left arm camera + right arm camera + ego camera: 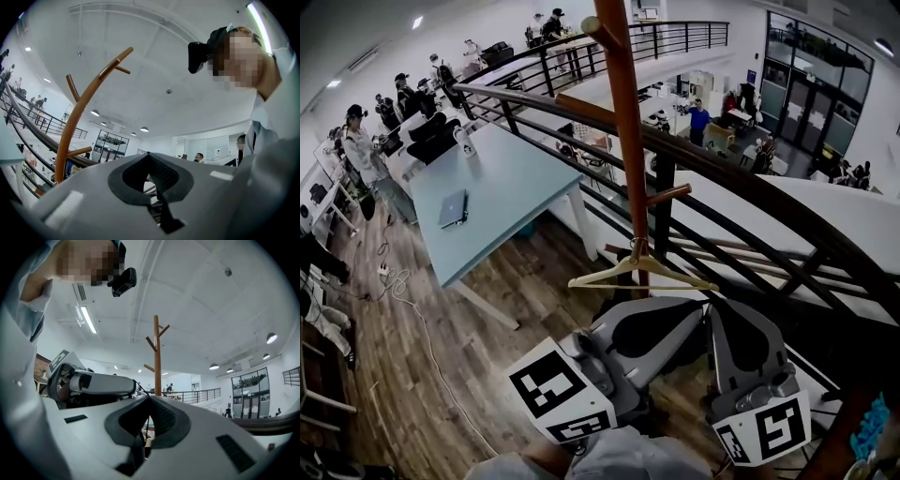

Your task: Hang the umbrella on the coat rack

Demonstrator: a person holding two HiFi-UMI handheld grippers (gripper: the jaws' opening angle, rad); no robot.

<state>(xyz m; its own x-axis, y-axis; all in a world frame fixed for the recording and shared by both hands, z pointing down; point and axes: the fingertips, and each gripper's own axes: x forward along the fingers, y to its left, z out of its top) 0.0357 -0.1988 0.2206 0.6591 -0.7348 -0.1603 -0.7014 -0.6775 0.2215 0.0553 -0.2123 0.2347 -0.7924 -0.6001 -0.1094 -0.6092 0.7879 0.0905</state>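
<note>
**Left gripper and right gripper pressed together, no umbrella in sight**

Both sit side by side, low before the coat rack. Each has its jaws closed tip to tip with nothing between them, which reads as a resting hold. No view shows the umbrella, so the hanging has probably not begun.

A curved dark railing hems in the rack's far side. A pale blue table stands well apart to the left, leaving open wood floor there, the likeliest room for swinging in something long.

The rack's upper pegs look bare. A wooden hanger hangs against its pole, just above the grippers.
</note>
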